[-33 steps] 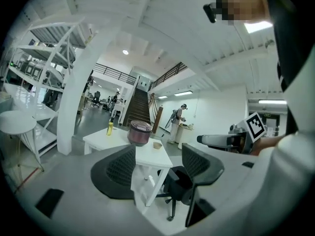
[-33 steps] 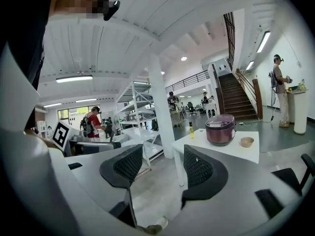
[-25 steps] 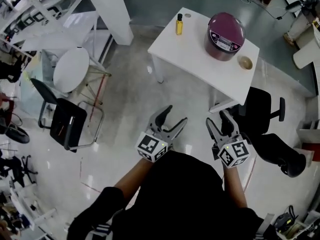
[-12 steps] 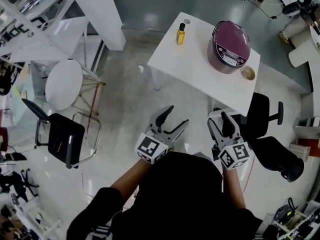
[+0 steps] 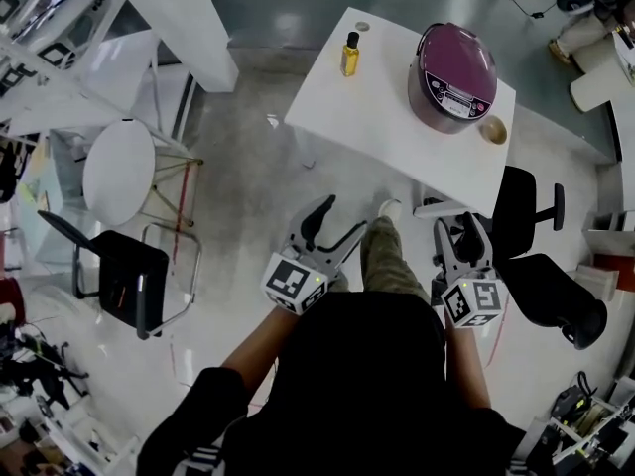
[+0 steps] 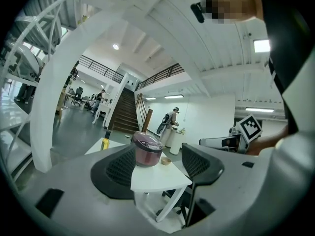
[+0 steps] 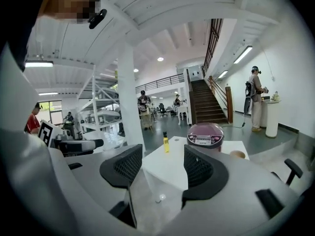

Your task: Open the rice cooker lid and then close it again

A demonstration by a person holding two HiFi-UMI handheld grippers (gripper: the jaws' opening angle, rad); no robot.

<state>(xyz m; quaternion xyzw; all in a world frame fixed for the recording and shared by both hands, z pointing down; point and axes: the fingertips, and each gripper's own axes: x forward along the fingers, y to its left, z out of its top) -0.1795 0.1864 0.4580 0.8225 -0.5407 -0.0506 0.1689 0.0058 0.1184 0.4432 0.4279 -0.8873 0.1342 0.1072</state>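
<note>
Ahead, chair beside rice cooker table.

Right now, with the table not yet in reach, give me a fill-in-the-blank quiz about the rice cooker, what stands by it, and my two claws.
1. The rice cooker on the white table has its lid ___.
2. In the head view, the yellow bottle stands to the cooker's ___.
3. The left claw and the right claw are both ___ and hold nothing.
Missing words: closed; left; open.
</note>
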